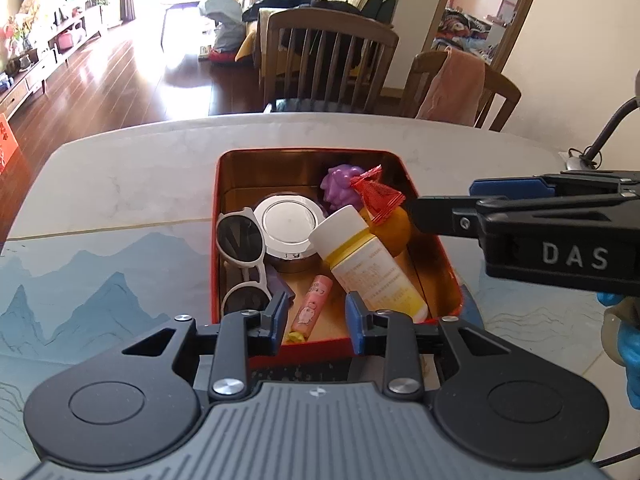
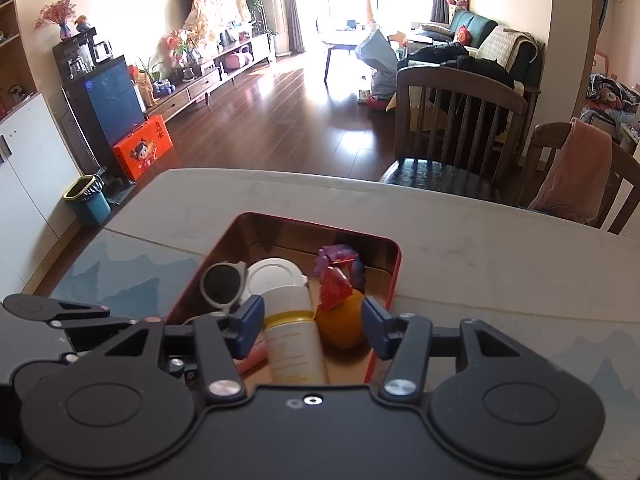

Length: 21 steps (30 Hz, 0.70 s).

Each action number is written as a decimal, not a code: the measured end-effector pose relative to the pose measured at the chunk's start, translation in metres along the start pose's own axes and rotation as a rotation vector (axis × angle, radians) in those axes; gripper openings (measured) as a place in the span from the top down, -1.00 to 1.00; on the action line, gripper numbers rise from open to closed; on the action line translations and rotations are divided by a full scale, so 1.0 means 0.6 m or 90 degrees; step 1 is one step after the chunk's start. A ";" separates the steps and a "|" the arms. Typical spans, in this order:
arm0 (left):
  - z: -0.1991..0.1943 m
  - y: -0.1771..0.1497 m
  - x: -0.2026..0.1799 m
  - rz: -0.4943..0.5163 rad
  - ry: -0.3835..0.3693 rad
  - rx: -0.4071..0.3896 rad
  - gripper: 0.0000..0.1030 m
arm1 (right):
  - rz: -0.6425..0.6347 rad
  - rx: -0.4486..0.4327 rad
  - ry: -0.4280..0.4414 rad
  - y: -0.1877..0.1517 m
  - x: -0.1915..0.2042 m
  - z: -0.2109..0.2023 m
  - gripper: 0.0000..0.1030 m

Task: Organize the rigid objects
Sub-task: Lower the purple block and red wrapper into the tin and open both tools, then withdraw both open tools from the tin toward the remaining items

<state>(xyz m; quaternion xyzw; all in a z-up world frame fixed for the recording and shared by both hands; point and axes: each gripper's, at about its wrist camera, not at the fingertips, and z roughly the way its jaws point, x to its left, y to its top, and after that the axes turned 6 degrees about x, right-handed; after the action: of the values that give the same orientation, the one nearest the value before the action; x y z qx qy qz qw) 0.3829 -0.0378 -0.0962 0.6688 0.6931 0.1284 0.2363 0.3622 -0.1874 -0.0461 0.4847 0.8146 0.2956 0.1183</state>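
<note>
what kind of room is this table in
Most likely a home's open dining and living area: wooden dining chairs stand at the marble-look table, with a green sofa and a long TV cabinet beyond on the dark wood floor.

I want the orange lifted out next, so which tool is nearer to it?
Right. The right tool hangs open by the orange; the left tool sits back at the tin's near wall, open, the bottle between.
</note>
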 end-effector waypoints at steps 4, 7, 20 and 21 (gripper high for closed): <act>-0.032 -0.015 0.005 -0.001 -0.006 -0.022 0.03 | 0.000 -0.011 -0.001 -0.010 0.014 -0.027 -0.18; -0.054 -0.025 0.007 0.005 0.000 -0.038 0.02 | -0.002 -0.020 -0.001 -0.022 0.028 -0.049 -0.23; -0.152 -0.095 0.034 0.013 0.016 -0.093 -0.38 | 0.004 -0.044 0.004 -0.089 0.078 -0.126 -0.63; -0.158 -0.101 0.036 0.014 0.018 -0.095 -0.38 | 0.006 -0.045 0.004 -0.095 0.082 -0.130 -0.68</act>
<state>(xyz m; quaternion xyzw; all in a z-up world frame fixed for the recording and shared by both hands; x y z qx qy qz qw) 0.2834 -0.0075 -0.0483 0.6552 0.6772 0.1916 0.2745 0.2591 -0.1940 -0.0131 0.4832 0.8017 0.3263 0.1315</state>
